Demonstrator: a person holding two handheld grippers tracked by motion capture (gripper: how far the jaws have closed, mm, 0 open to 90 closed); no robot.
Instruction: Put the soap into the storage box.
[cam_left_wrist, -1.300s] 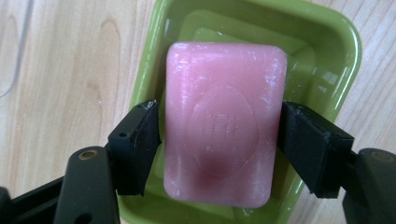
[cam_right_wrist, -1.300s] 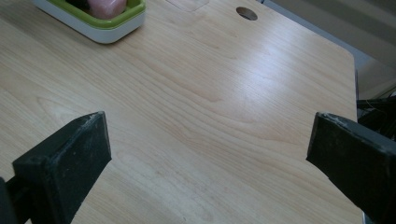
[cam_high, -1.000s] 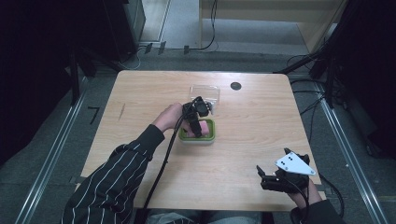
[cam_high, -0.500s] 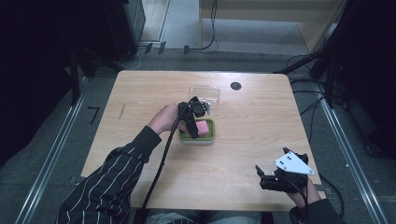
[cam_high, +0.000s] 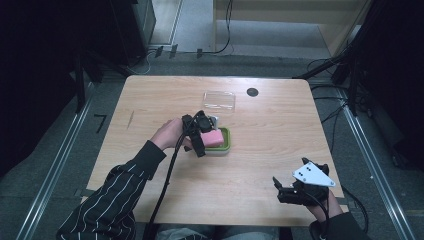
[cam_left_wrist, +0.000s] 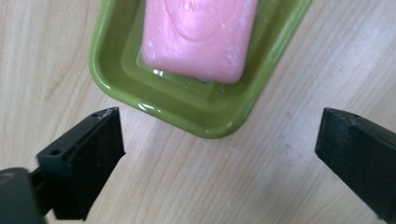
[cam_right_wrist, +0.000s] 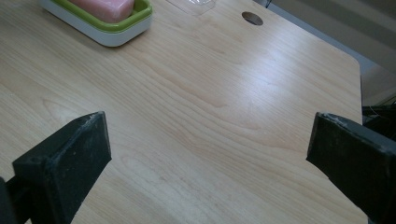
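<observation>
At mid-desk (cam_high: 280, 150), pink soap (cam_high: 214, 136) now resting in the green dish (cam_high: 227, 145), released by the left hand-held gripper (cam_left_wrist: 219, 135), jaws just spread and backed off empty; right hand-held gripper (cam_right_wrist: 210, 154) idle, spread wide near right.

we see a light wood tabletop (cam_high: 280, 150) on a grey floor (cam_high: 195, 25), metal rails (cam_high: 55, 165) alongside, cables (cam_high: 225, 47) trailing, dark surroundings.
</observation>
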